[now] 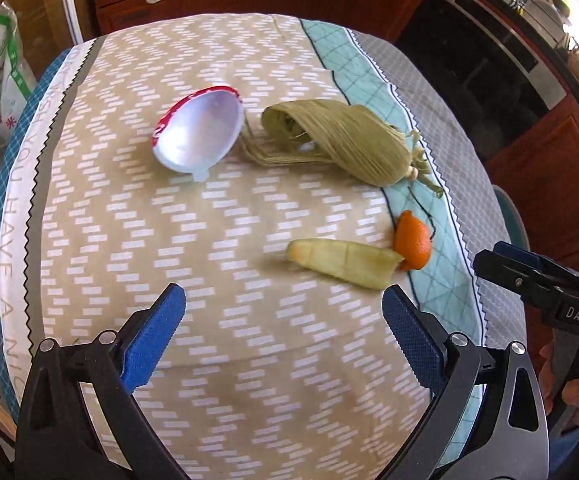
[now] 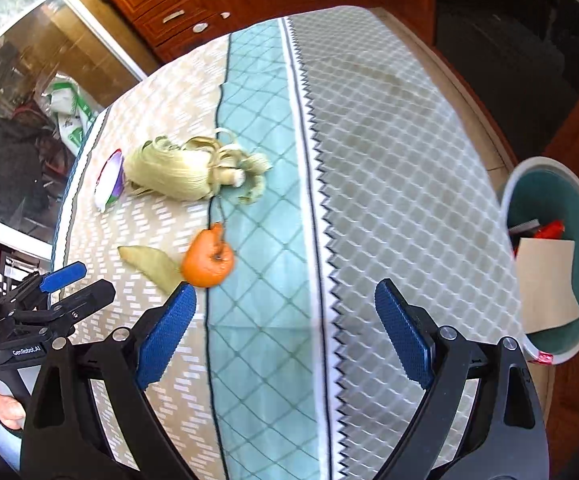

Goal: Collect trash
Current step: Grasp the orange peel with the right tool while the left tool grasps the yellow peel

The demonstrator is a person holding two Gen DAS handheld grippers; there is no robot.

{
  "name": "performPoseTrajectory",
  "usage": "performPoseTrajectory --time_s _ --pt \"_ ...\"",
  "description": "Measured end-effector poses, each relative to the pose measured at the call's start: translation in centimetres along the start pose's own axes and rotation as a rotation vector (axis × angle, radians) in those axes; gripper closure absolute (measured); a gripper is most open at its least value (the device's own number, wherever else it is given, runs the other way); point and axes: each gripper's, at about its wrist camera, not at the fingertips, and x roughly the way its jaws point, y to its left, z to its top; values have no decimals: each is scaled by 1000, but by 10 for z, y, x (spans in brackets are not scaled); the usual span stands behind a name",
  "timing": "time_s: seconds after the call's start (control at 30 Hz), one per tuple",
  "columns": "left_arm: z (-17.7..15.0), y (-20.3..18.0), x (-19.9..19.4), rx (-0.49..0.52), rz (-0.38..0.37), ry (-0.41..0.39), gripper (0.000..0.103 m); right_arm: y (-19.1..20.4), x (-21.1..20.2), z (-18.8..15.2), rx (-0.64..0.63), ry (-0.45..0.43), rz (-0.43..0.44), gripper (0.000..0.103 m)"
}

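The banana peel (image 1: 345,262) lies flat on the worktop (image 1: 209,360), its long axis running crosswise to the left tool (image 1: 283,344), with the orange peel (image 1: 412,246) touching its far right end. It is found just ahead of that tool's right pad. Both the left tool and the right tool (image 2: 285,332) are spread wide and empty. The left is judged nearer.

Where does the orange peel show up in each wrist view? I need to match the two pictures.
Left wrist: the orange peel sits right of centre, at the right tip of the banana peel.
Right wrist: the orange peel sits left of centre, just above the inner blue pad.
Shared landmark: the corn husk lies beyond it in both.
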Motion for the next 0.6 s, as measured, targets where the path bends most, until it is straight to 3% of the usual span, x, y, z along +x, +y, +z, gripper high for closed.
performPoseTrajectory --time_s 0.13,0.47,0.5,0.6 --pt "-4 21 -3 -8 -4 -8 4 35 18 1 -67 4 7 20" --pt "-8 30 9 2 -17 6 4 63 43 6 -141 20 -28 67" --pt "-8 29 10 5 -19 8 4 63 43 6 -143 19 -24 76" --pt "-3 21 17 16 -23 13 4 59 39 3 -135 17 -10 83"
